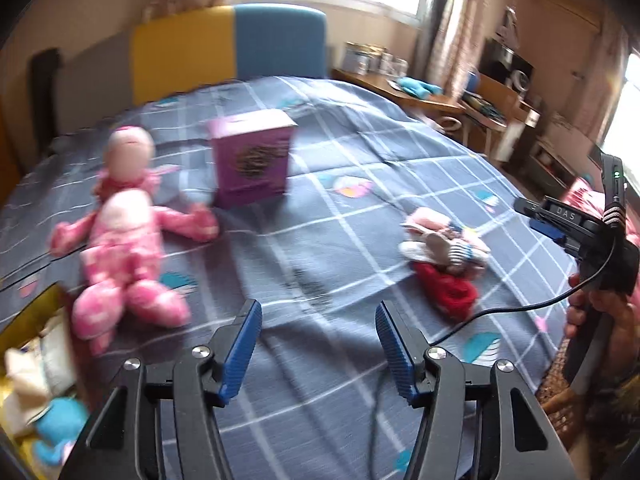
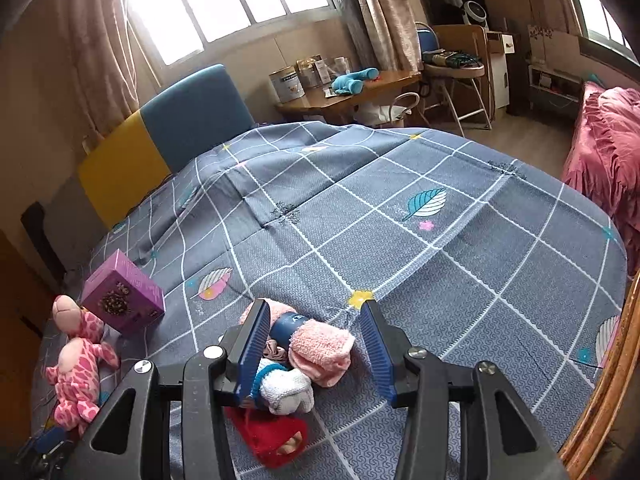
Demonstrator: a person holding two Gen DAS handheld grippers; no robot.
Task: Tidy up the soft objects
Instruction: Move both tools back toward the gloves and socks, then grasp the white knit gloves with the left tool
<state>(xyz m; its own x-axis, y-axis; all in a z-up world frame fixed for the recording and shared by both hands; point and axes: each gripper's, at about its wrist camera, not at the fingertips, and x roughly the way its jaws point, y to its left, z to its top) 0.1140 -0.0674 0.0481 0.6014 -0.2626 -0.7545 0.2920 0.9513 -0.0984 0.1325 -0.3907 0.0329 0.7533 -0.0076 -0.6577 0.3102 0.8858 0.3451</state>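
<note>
A pink spotted plush toy lies on the bed at the left; it also shows in the right wrist view. A small heap of soft items lies to the right: a pink towel roll, a white sock, a red knit piece; in the left wrist view the heap sits right of centre. My left gripper is open and empty above the quilt. My right gripper is open, jaws either side of the heap, just above it.
A purple box stands on the grey checked quilt beside the plush. A yellow container with soft toys sits at the bed's left edge. A desk and a pink bed stand beyond.
</note>
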